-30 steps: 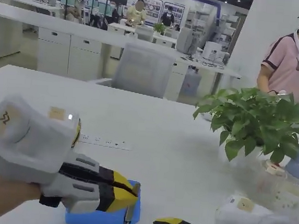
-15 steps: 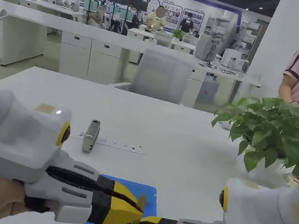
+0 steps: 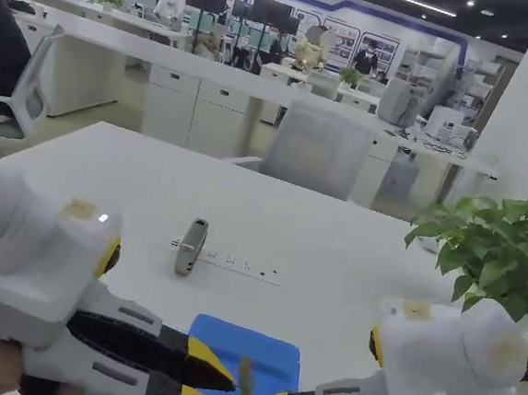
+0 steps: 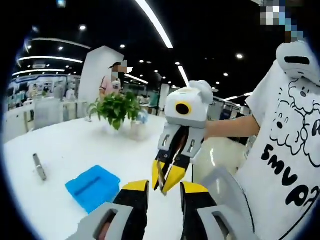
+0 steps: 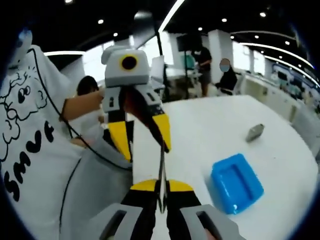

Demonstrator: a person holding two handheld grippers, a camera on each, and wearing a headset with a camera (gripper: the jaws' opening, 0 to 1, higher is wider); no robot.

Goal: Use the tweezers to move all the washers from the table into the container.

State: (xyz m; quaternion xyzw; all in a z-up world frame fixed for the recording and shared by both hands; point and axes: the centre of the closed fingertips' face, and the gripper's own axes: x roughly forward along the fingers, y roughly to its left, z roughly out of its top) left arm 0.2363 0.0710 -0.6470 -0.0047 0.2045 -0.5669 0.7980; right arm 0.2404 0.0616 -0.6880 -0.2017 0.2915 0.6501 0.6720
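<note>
Here, two grippers, one pair of tweezers [image 5: 162, 165], one blue container [image 3: 260, 345], one small grey object [image 3: 190, 245] and one potted plant [image 3: 491, 250] are seen at a white table [image 3: 331, 277]. Left gripper [image 4: 165, 190]: jaws parted by a clear gap, holding nothing. Right gripper [image 5: 160, 186]: jaws closed on the tweezers. The tweezers are held off the table between the two facing grippers, and the head view shows them in front of the container. Their long axis stands nearly upright in the head view; which end is the tip cannot be told. The grey object lies beyond the container, apart from it.
</note>
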